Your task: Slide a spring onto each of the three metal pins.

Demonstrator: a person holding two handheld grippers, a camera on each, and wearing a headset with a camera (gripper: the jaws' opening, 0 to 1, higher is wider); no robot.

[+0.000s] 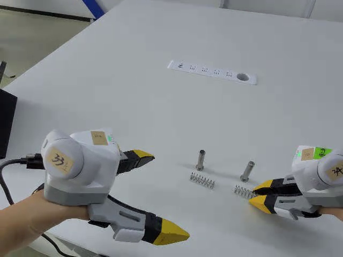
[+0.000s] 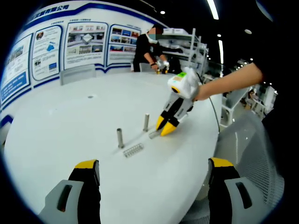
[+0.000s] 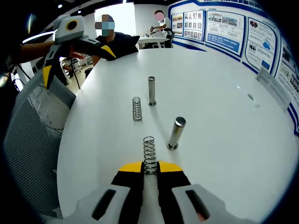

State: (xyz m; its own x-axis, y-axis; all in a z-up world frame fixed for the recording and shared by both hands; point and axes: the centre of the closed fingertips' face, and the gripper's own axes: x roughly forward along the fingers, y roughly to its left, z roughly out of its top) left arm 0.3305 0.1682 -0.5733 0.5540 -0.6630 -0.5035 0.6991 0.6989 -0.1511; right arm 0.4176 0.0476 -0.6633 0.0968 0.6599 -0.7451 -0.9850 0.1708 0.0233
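Coil end hidden inside the clenched yellow-tipped right gripper [image 3: 150, 168], a silver wire spring [image 3: 149, 150] lies on the white tabletop [image 3: 224, 116] beside an upright steel pin [image 3: 176, 133]. The released left gripper [image 1: 161, 195] carries a sticker reading "33"; the blue-framed wall posters [image 2: 86, 39] are illegible.

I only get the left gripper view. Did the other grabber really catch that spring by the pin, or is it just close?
Observer: Yes. In the right gripper view the right gripper is shut on the near end of the spring.
Operator: Is it on the pin yet?
Observer: No. The spring lies flat on the table beside the pin, a little apart from it.
Operator: What's far behind the pins?
Observer: The head view shows a white socket strip set into the table.
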